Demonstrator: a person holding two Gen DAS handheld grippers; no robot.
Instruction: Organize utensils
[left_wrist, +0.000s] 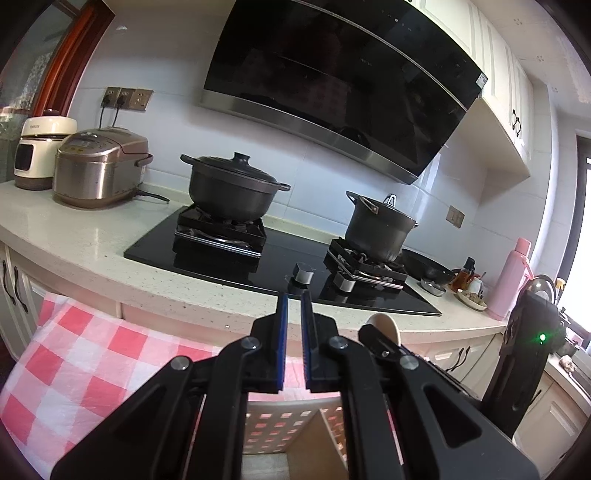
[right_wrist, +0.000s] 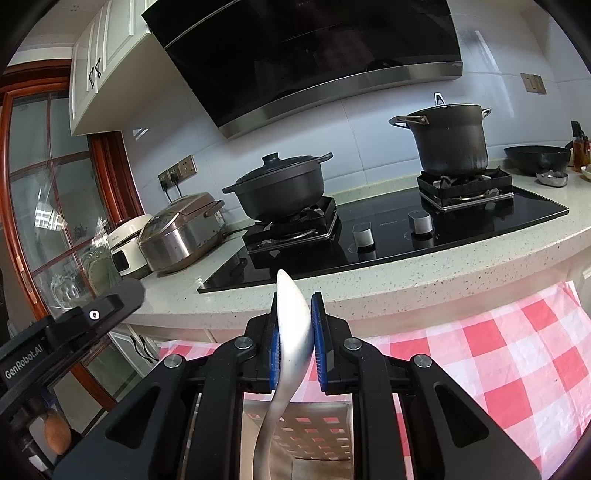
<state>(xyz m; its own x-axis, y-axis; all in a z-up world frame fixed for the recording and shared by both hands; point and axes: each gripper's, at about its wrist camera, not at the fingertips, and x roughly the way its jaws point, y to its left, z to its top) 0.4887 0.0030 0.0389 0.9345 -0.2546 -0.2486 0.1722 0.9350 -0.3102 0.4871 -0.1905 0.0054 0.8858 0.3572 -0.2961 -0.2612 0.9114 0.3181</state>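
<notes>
Gripping a white spoon (right_wrist: 293, 325) by its bowl, the right gripper (right_wrist: 295, 332) hovers above the perforated utensil basket (right_wrist: 317, 432) on the checked cloth (right_wrist: 498, 350); the left gripper (left_wrist: 294, 332) is closed, empty. Judging so, the spoon's placement remains; beyond, pots sit on the stove (right_wrist: 388, 236).

The words "GenRobot.AI" stand in white on the black body of the left gripper (right_wrist: 55, 343), at the near left of the right wrist view. The white cooker (left_wrist: 40, 151), far left on the counter, bears a short grey brand word on its lid band, too small to read. The label on the hood's (left_wrist: 482, 79) right corner and the hob's (right_wrist: 388, 223) faint print are also unreadable.
</notes>
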